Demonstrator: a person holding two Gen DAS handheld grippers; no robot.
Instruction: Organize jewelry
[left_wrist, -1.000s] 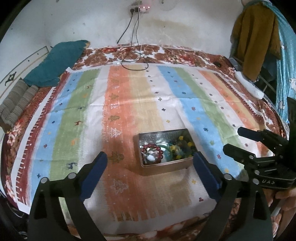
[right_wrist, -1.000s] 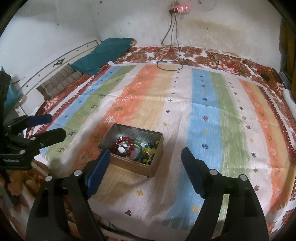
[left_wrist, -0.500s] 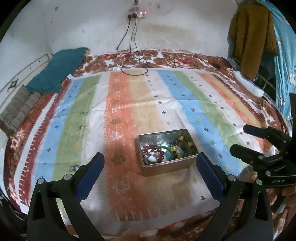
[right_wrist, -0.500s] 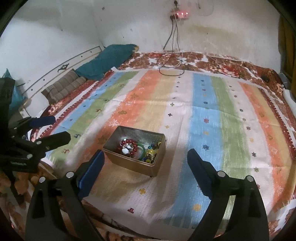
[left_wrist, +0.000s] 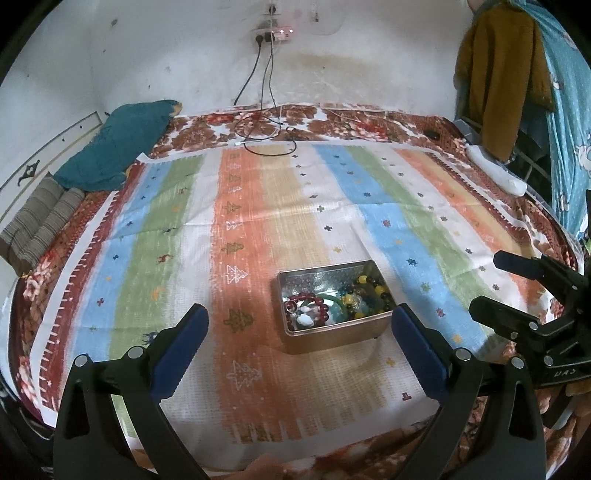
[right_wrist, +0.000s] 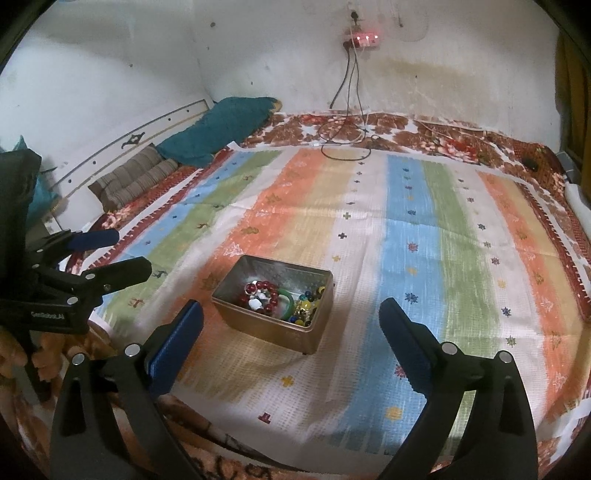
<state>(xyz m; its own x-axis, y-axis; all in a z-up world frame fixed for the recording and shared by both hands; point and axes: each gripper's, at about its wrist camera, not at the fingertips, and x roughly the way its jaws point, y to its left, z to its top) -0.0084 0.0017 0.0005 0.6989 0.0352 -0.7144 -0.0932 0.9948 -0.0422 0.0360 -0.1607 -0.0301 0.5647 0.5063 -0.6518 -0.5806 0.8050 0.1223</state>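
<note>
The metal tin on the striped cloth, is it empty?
No, the metal tin holds a red bead bracelet and other coloured beads.

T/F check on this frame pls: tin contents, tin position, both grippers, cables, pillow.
1. The metal tin holds bead bracelets, a dark red one among them. True.
2. The tin sits on the bare floor. False: it sits on the striped cloth spread over the bed.
3. The right gripper is shut on a bracelet. False: its jaws stand wide, have just been opening, and nothing is between them.
4. The left gripper is open and holds nothing. True.
5. Cables run from a wall socket down onto the bed. True.
6. The teal pillow lies inside the tin. False: it lies at the far left corner of the bed.
</note>
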